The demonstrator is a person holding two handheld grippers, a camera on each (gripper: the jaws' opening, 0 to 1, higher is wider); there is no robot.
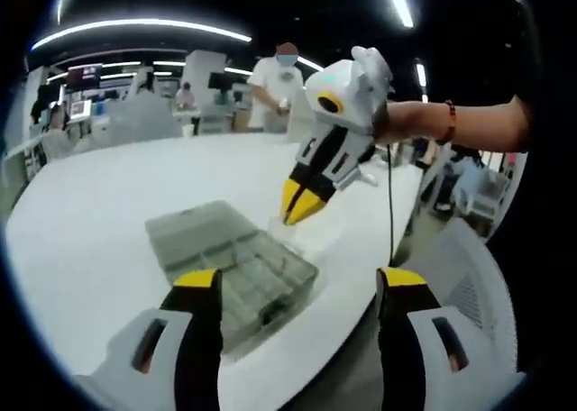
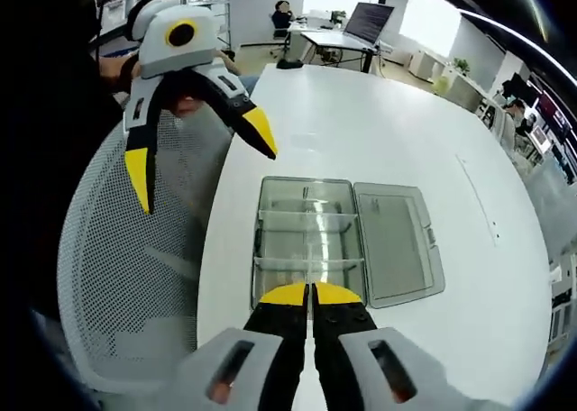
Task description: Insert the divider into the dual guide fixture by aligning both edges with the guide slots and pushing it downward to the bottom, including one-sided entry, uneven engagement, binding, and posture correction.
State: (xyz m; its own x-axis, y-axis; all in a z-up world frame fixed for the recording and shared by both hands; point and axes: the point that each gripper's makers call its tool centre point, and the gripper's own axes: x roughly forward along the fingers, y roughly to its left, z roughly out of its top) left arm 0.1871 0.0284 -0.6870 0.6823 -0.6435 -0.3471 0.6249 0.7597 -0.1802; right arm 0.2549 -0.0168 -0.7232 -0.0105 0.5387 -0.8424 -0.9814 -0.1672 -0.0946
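While poised above the clear compartment box (image 2: 263, 249) on the white table (image 2: 361, 114), right gripper (image 2: 311, 292) pinched seemingly on the divider (image 1: 281, 229), left gripper (image 1: 297, 280) spread empty; best squared both edges to slots before pressing.

Left gripper view low across the table (image 1: 108, 204); right gripper view steeply down; shared clear box (image 1: 236, 265) (image 2: 308, 240)

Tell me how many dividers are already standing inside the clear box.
2. One divider crosses the clear box nearer the far end; the other divider crosses it nearer the right gripper. Glare may hide more.
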